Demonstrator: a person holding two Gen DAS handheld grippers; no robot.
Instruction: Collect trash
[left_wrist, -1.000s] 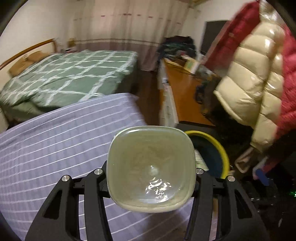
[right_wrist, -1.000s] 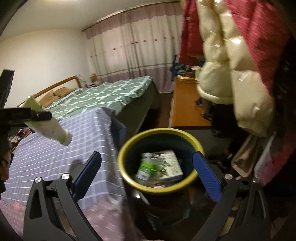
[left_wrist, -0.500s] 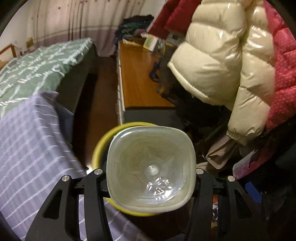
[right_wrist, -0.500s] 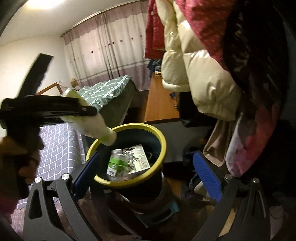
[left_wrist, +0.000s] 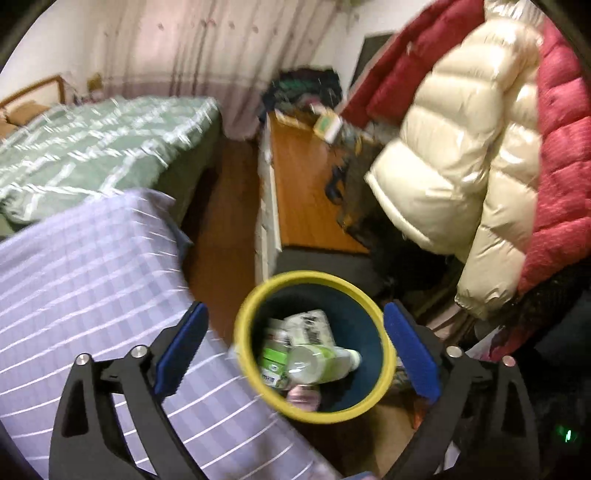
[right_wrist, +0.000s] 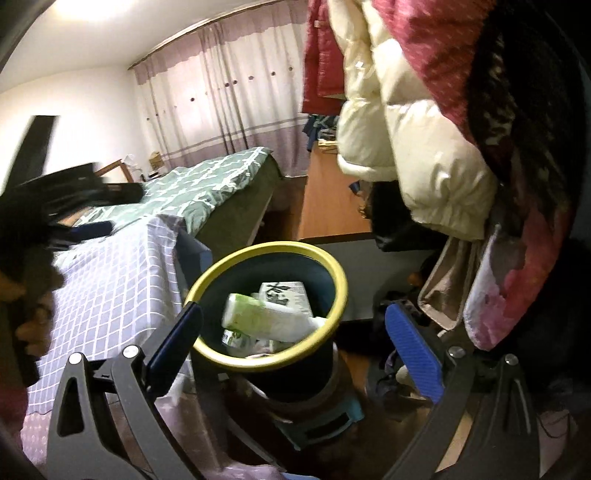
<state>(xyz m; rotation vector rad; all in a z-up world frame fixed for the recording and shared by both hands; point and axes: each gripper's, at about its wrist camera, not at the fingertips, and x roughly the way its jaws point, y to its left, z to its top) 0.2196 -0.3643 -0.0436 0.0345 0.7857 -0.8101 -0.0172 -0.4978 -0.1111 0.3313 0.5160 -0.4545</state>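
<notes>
Two grippers over our round yellow-rimmed bin: left gripper jaws opening, empty; right gripper jaws apart; smooth plastic bottle inside.

Dim, warm indoor light from a ceiling glow; motion blur, fisheye-bent, dark corners.

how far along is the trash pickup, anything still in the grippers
Done: the plastic bottle lies in the yellow-rimmed bin on a carton and other trash. In hand: nothing; the left gripper is opening with nothing between its pads, and the right gripper is open and empty. Left: no further trash shows.
</notes>
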